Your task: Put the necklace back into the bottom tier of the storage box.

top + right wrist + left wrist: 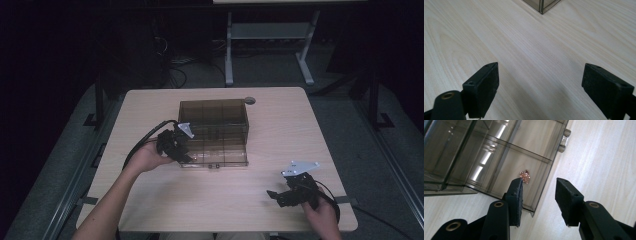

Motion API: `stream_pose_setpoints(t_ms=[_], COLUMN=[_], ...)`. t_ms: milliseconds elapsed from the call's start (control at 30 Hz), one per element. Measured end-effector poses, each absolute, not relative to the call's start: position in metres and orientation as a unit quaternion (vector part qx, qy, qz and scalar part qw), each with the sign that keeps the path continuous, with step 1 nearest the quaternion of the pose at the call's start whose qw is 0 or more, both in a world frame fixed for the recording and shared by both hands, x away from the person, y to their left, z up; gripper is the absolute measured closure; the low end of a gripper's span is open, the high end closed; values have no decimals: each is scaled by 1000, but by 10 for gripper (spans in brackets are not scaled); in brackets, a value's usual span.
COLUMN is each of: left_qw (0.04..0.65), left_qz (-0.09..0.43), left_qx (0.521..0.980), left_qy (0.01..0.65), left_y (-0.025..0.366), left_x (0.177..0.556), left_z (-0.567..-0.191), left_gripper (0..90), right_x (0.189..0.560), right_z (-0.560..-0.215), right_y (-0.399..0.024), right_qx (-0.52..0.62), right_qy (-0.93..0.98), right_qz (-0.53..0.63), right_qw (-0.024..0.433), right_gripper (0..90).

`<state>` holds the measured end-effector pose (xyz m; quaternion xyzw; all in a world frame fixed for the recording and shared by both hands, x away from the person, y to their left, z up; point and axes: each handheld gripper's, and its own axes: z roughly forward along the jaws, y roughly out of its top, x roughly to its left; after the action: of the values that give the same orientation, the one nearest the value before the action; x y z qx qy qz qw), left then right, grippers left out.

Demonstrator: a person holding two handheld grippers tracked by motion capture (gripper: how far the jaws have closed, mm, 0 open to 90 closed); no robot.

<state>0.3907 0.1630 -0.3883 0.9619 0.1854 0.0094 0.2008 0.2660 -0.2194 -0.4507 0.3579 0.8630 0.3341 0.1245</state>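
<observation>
A small coppery cluster (pixel 524 176) lies in a front compartment of the smoky compartment box (pixel 215 131). Left tool (pixel 539 195) hovers just over that corner, half open, empty. Right tool (pixel 274 195), wide open and empty, rests on the worktop (pixel 200 200) well apart from the box.

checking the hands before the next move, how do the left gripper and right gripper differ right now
The left gripper sits at the smoky compartment box, its jaws part open over a small copper-coloured cluster; the right gripper lies apart over bare table, jaws spread wider. Both hold nothing and have black jaws.
</observation>
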Motion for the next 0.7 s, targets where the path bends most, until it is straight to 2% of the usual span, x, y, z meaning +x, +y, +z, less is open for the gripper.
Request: stream_pose_setpoints(t_ms=[700], left_qw=[208], left_qz=[13], left_qx=[962], left_qy=[177], left_y=[177], left_x=[374], left_z=[-389], left_gripper=[555], right_x=[266], right_z=[-451], right_y=[-219], right_qx=[356], right_qy=[865], right_qz=[331], right_qw=[125], right_gripper=[138])
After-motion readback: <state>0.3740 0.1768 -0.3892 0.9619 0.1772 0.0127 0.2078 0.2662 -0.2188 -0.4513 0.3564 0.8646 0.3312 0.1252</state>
